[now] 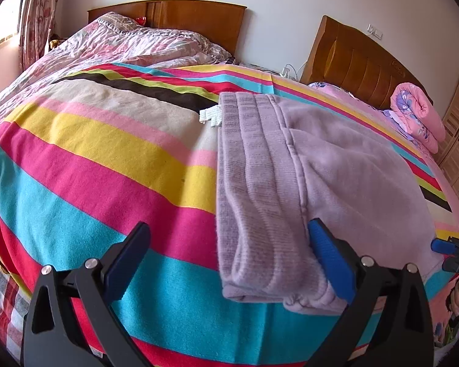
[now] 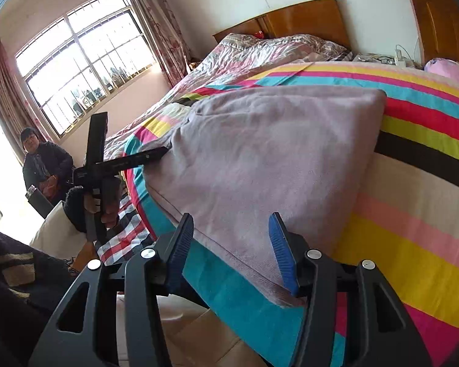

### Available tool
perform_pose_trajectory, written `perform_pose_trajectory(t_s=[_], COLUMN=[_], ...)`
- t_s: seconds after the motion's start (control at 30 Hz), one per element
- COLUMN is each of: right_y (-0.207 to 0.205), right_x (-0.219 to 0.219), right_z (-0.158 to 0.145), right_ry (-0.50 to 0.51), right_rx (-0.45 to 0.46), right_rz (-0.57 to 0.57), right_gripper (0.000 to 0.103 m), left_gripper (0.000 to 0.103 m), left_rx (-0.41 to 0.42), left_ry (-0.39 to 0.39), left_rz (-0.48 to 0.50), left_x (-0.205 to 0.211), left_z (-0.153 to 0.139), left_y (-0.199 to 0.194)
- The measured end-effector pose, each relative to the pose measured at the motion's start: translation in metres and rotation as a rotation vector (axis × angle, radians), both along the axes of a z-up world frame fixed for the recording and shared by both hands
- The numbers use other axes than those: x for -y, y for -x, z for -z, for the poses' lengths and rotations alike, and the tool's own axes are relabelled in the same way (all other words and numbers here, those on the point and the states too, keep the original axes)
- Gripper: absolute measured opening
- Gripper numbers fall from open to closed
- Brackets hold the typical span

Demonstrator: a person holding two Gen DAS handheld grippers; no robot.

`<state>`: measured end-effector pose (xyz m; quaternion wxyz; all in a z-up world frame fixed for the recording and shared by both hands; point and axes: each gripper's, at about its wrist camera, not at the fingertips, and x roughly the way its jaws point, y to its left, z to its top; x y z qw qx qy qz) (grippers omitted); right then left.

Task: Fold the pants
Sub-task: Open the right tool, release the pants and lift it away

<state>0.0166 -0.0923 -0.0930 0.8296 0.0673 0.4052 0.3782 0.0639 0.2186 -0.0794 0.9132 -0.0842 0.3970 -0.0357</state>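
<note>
Lilac fleece pants point(image 1: 336, 165) lie folded on the striped blanket point(image 1: 101, 159), ribbed waistband point(image 1: 251, 159) to the left. My left gripper point(image 1: 229, 226) stands open and wide over the waistband's near corner. Its blue right pad point(image 1: 330, 263) rests by the seam and its left finger is over bare blanket. In the right wrist view the pants point(image 2: 275, 159) spread ahead, and my right gripper point(image 2: 231, 224) is open astride their near edge, the cloth lying flat between the pads. A black finger point(image 2: 151, 155) of the left gripper touches the far end of the pants.
A white tag point(image 1: 211, 117) lies beside the waistband. A second bed with a pink floral quilt point(image 1: 131, 46) stands beyond, with wooden headboards point(image 1: 199, 15) behind. A rolled pink quilt point(image 1: 416, 116) sits at the right. A person point(image 2: 42, 165) sits by the window point(image 2: 82, 52).
</note>
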Motion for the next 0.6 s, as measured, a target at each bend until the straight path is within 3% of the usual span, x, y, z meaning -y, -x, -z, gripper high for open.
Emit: perform_pose_trajectory(t_s=[0.07, 0.13, 0.2, 0.33, 0.37, 0.5, 0.6], right_y=[0.001, -0.002, -0.002, -0.028, -0.039, -0.08, -0.088], right_x=[0.003, -0.001, -0.01, -0.025, -0.031, -0.053, -0.067], right_z=[0.002, -0.008, -0.022, -0.047, -0.05, -0.037, -0.015], right_ry=[-0.03, -0.003, 0.046, 0.129, 0.155, 0.242, 0.325], right_rx=[0.005, 0.001, 0.053, 0.162, 0.182, 0.157, 0.124], right_rz=[0.012, 0.028, 0.033, 0.053, 0.056, 0.047, 0.028], right_gripper=[0.051, 0.051, 0.053, 0.077, 0.077, 0.077, 0.077], left_gripper=[0.102, 0.102, 0.102, 0.102, 0.102, 0.102, 0.102], left_rx=[0.005, 0.007, 0.01, 0.013, 0.014, 0.015, 0.002], left_ry=[-0.004, -0.002, -0.005, -0.021, -0.028, -0.021, -0.025], left_rz=[-0.01, -0.021, -0.025, -0.02, -0.019, -0.021, -0.028], left_x=[0.001, 0.001, 0.001, 0.003, 0.003, 0.003, 0.004], left_z=[0.0, 0.0, 0.0, -0.001, -0.002, -0.001, -0.004], left_y=[0.001, 0.002, 0.002, 0.003, 0.003, 0.004, 0.003])
